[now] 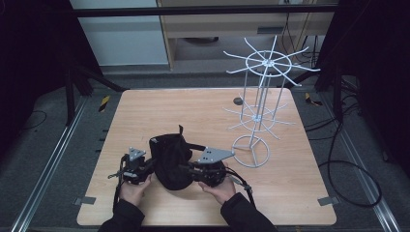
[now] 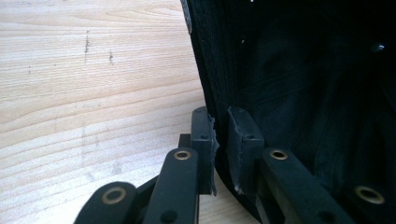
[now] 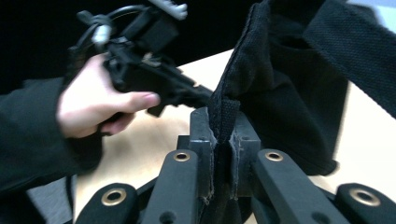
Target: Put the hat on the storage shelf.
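Observation:
A black fabric bag (image 1: 171,162) with a strap stands at the near middle of the wooden table (image 1: 193,106), held between my two grippers. My left gripper (image 1: 151,166) grips the bag's left edge. In the left gripper view its jaws (image 2: 223,116) pinch a thin rim of the black mesh fabric (image 2: 303,70). My right gripper (image 1: 186,168) holds the bag's right side. In the right gripper view its jaws (image 3: 223,116) clamp a folded seam of the bag (image 3: 289,93), and the left gripper (image 3: 154,79) shows beyond in a hand.
A white wire display rack (image 1: 261,87) with two tiers of spoke hooks stands at the right rear of the table on a ring base (image 1: 250,151). A small dark disc (image 1: 237,101) lies near it. Cables run on the floor at the right.

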